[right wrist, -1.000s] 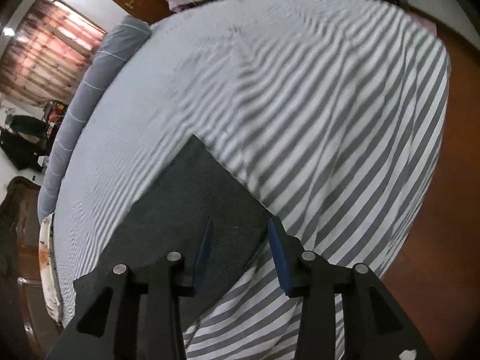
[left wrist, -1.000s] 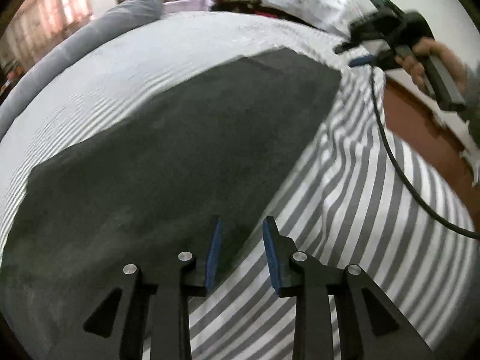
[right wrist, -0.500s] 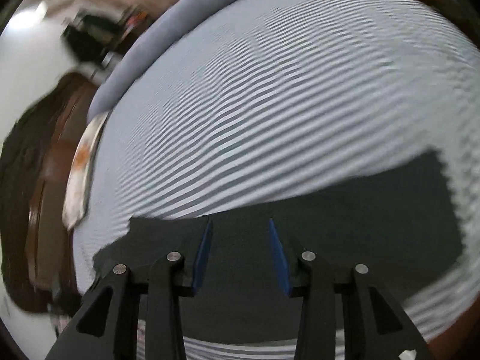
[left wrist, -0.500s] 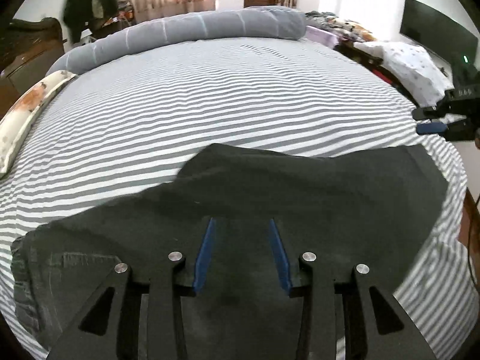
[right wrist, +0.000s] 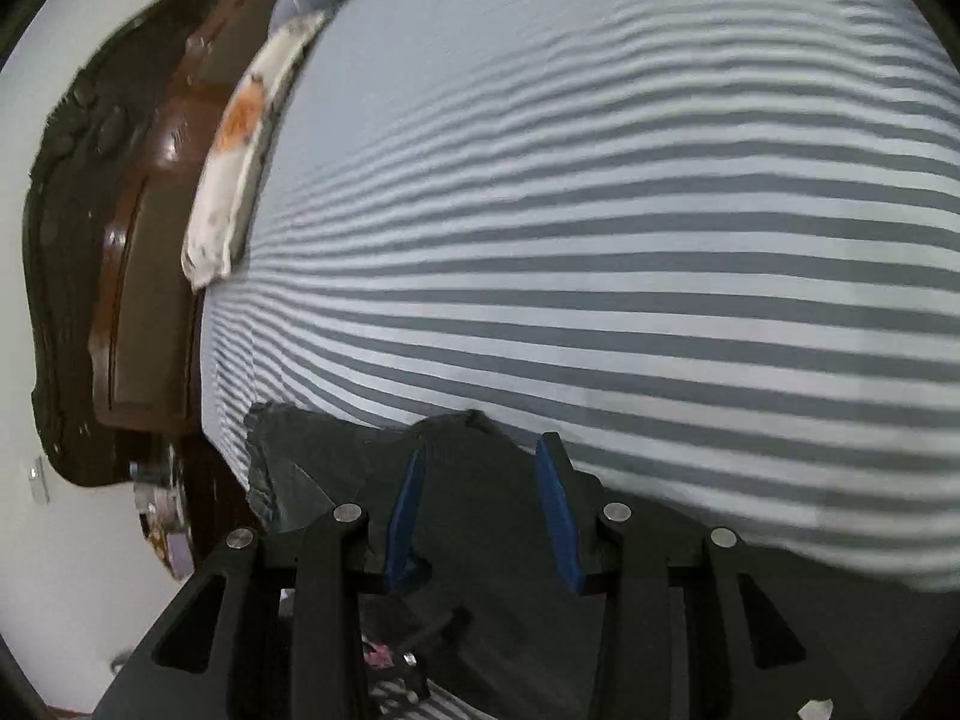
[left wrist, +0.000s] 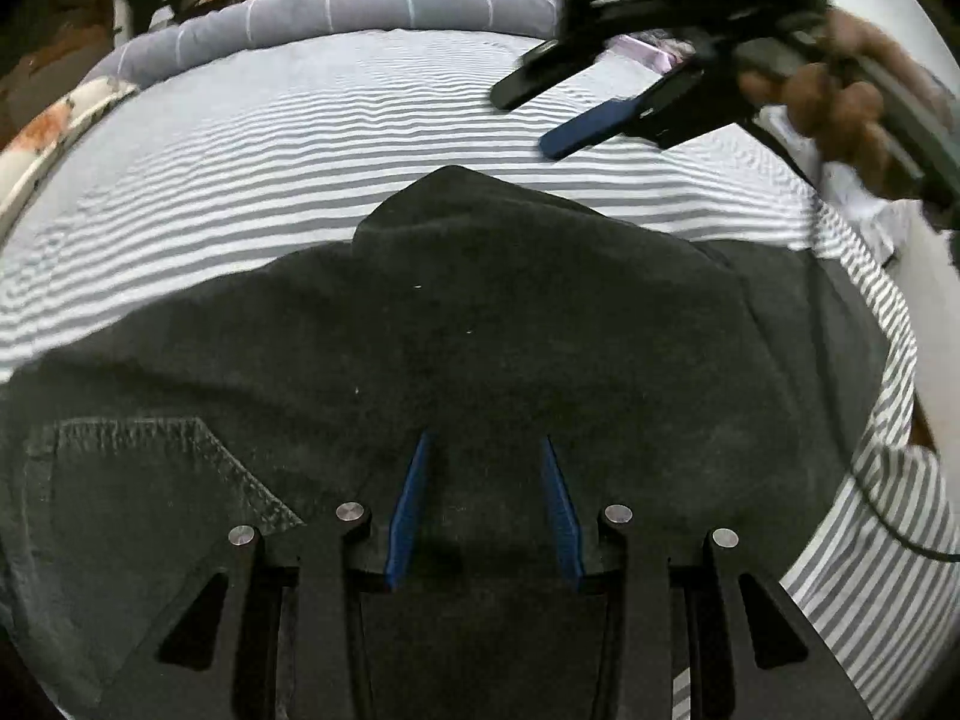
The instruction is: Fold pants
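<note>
Dark grey pants [left wrist: 480, 348] lie spread on a bed with a grey-and-white striped sheet [left wrist: 360, 138]; a back pocket [left wrist: 150, 480] shows at the lower left. My left gripper [left wrist: 485, 450] is open just above the pants' near edge, holding nothing. My right gripper [left wrist: 576, 114], held by a hand, hovers open over the sheet beyond the pants' far edge. In the right wrist view my right gripper [right wrist: 480, 450] is open above the pants [right wrist: 468, 516], whose waist end lies at the lower left.
A long grey bolster [left wrist: 360, 6] lies along the far side of the bed. A floral pillow [right wrist: 240, 138] rests against a dark wooden headboard [right wrist: 120, 240]. A black cable [left wrist: 864, 480] trails over the bed's right edge.
Both grippers have swung round over the pants. The right gripper has moved left, up over the sheet past the pants' far edge. The left has come closer to the waist end.
</note>
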`<state>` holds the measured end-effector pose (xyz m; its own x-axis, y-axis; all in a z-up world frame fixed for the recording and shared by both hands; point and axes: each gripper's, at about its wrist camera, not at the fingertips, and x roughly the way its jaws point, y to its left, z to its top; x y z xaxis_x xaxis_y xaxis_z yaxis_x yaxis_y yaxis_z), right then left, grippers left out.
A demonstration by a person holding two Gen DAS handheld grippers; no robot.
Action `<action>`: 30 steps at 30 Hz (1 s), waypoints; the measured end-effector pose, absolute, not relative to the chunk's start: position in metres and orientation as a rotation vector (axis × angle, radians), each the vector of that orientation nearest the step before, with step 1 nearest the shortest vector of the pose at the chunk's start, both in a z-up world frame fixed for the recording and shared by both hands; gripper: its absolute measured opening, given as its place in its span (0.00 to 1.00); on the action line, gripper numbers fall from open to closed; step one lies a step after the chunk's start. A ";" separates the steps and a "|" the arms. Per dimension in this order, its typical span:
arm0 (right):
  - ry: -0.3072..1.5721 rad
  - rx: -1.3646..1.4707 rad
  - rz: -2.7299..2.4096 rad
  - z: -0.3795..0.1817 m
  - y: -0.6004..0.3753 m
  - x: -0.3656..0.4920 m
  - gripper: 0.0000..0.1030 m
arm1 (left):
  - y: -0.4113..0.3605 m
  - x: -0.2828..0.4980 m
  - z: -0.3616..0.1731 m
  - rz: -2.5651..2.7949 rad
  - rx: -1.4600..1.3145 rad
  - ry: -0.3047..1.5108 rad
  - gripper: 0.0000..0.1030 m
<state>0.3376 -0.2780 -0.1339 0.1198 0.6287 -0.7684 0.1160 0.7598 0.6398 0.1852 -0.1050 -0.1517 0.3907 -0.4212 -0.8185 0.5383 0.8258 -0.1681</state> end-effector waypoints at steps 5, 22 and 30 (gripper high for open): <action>1.499 0.650 0.476 -0.152 -0.255 0.348 0.36 | -0.100 0.180 -0.155 -0.613 0.127 0.978 0.38; 1.358 0.517 0.455 -0.122 -0.255 0.305 0.19 | -0.052 0.189 -0.142 -0.490 -0.027 0.958 0.38; 1.466 0.417 0.532 -0.130 -0.247 0.358 0.42 | -0.069 0.187 -0.145 -0.492 0.063 0.978 0.38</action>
<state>0.3579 -0.2468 -0.1299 0.0262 0.5740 -0.8184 -0.0840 0.8171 0.5704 0.1871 -0.0689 -0.1445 0.4586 -0.3711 -0.8074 0.4271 0.8888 -0.1660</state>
